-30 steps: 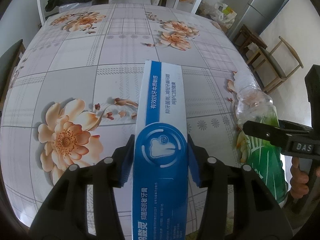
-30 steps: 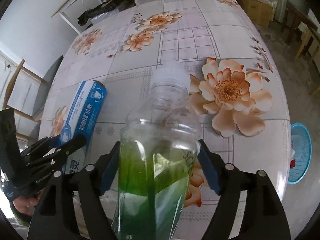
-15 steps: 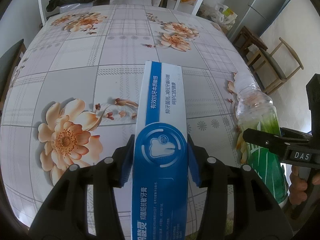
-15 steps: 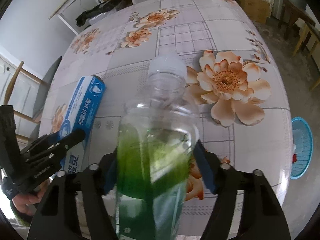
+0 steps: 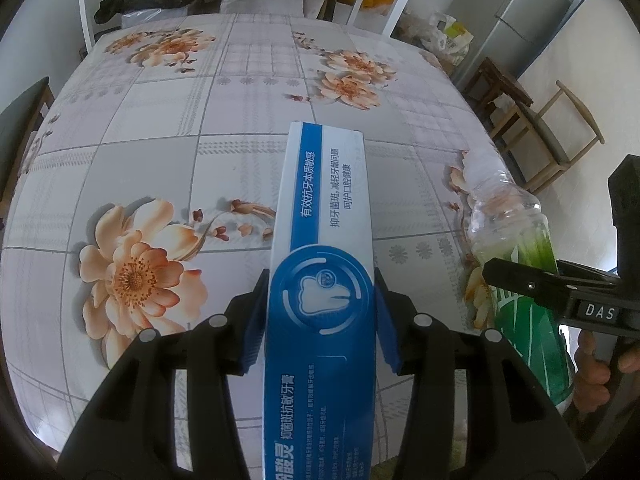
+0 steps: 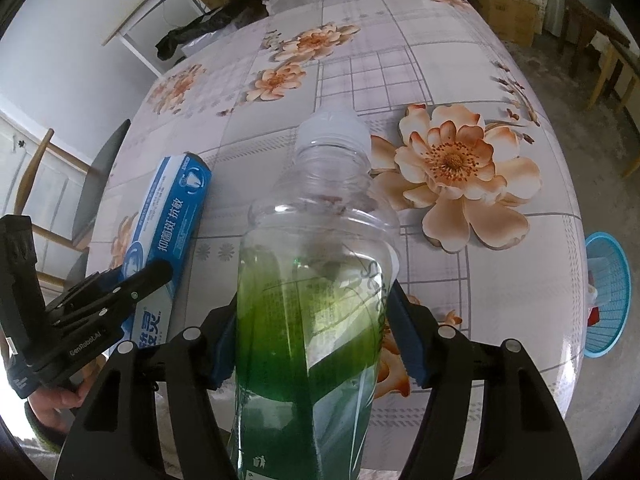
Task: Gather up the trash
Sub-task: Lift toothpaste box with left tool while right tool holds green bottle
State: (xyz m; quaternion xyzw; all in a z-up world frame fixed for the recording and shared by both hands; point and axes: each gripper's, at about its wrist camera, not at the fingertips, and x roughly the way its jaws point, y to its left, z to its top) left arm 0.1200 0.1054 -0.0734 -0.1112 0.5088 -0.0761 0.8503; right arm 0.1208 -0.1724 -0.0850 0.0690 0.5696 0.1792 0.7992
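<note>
We have the left hand-held gripper [image 5: 320, 320] clamped on the blue-and-white cardboard toothpaste box [image 5: 324, 240]; at 3 o'clock, the right hand-held gripper [image 6: 312, 344] pinches the clear green-labelled plastic bottle [image 6: 316, 280] over the floral worktop [image 5: 160, 160].

A blue-and-white toothpaste box [image 5: 324, 280] is held pointing toward 12 o'clock; at its 3 o'clock, a clear, green-labelled plastic bottle [image 6: 316, 280] is held tilted.

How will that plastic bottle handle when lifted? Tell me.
The plastic bottle looks empty, so probably light. Its thin clear wall may buckle under a squeeze. The smooth round body might slip or twist, and would likely roll if laid on the table.
</note>
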